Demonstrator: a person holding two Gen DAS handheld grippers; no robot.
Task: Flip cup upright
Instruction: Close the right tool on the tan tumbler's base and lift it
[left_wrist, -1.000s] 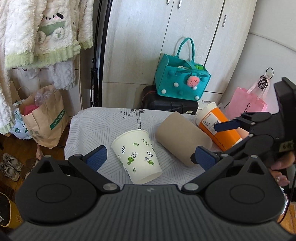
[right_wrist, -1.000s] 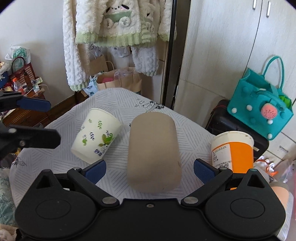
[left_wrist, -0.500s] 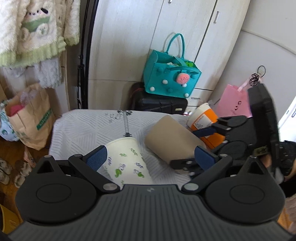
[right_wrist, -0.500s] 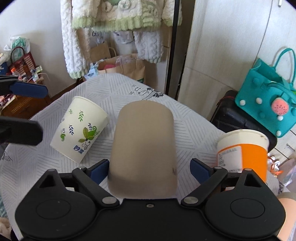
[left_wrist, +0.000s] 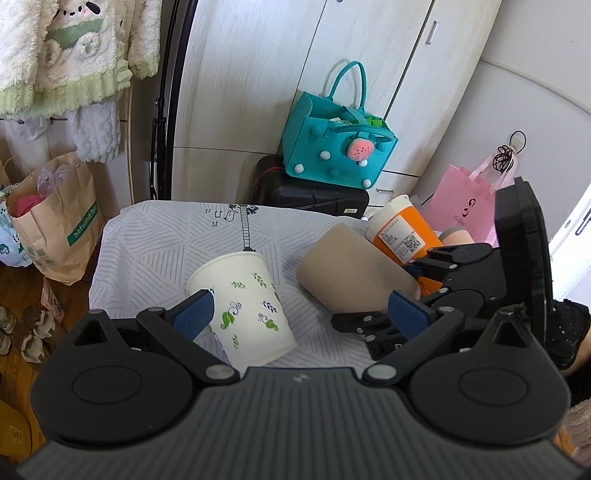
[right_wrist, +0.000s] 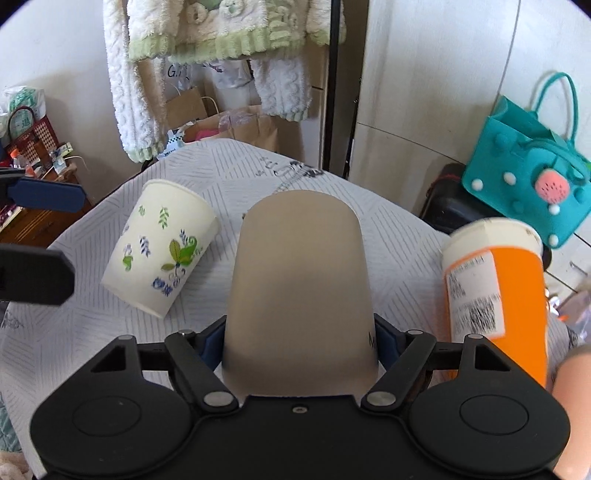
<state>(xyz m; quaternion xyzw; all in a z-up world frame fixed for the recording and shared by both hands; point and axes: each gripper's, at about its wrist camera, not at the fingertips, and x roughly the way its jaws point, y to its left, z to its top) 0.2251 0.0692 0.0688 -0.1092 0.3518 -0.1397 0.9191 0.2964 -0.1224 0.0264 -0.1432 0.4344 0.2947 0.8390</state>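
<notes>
A plain brown paper cup (right_wrist: 299, 291) lies on its side on the white patterned tablecloth (right_wrist: 236, 173). My right gripper (right_wrist: 297, 345) is shut on the brown cup's wide end, one pad on each side. The brown cup also shows in the left wrist view (left_wrist: 351, 273), with the right gripper (left_wrist: 402, 291) on it. A white cup with leaf prints (left_wrist: 245, 306) lies on its side between the pads of my left gripper (left_wrist: 299, 314), which is open and not touching it. The white cup also shows in the right wrist view (right_wrist: 160, 247).
An orange and white cup (right_wrist: 495, 291) stands tilted right of the brown cup. A teal felt bag (left_wrist: 336, 147) sits on a black case behind the table. A brown paper bag (left_wrist: 55, 221) stands on the floor at the left. A pink bag (left_wrist: 461, 206) is at the right.
My right gripper moved forward and closed its pads on the brown cup. My left gripper moved in around the white leaf cup and stayed open.
</notes>
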